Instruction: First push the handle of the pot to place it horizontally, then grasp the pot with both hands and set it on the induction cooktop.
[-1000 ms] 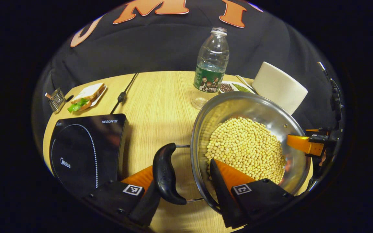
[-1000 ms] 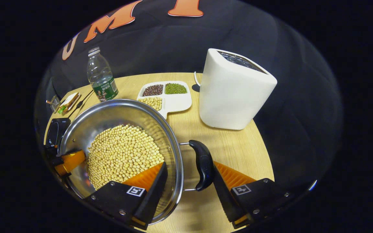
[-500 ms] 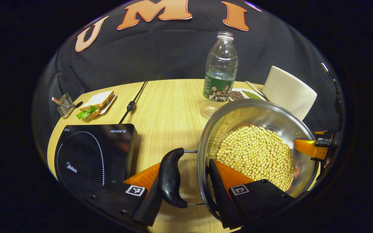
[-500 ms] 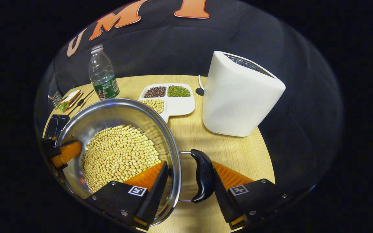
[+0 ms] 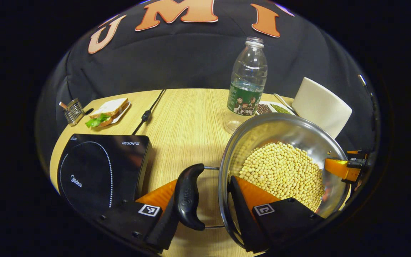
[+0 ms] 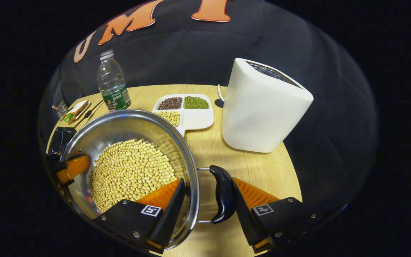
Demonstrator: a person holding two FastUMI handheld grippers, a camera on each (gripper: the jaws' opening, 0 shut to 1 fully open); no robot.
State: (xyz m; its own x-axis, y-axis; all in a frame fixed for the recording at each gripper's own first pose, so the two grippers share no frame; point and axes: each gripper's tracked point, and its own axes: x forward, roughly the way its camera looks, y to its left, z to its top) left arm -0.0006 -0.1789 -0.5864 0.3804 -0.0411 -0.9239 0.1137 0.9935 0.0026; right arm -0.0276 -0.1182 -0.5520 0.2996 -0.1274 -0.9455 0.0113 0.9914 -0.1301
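You are gripping the steel pot (image 5: 284, 142) of soybeans (image 5: 280, 171) from both sides: the left gripper (image 5: 205, 200) is pinching its left handle (image 5: 188, 196) against the rim, the right gripper (image 6: 207, 200) its right handle (image 6: 223, 192), so the load is balancing. The handles are lying level, their shared axis running across the table (image 5: 187, 121), with the induction cooktop (image 5: 98, 167) sitting near the table's left edge.

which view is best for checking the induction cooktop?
Left gripper view: the induction cooktop lies close at lower left, its whole top and ring marking plain, with nothing on it. In the right gripper view only a small dark corner of it peeks out behind the pot rim.
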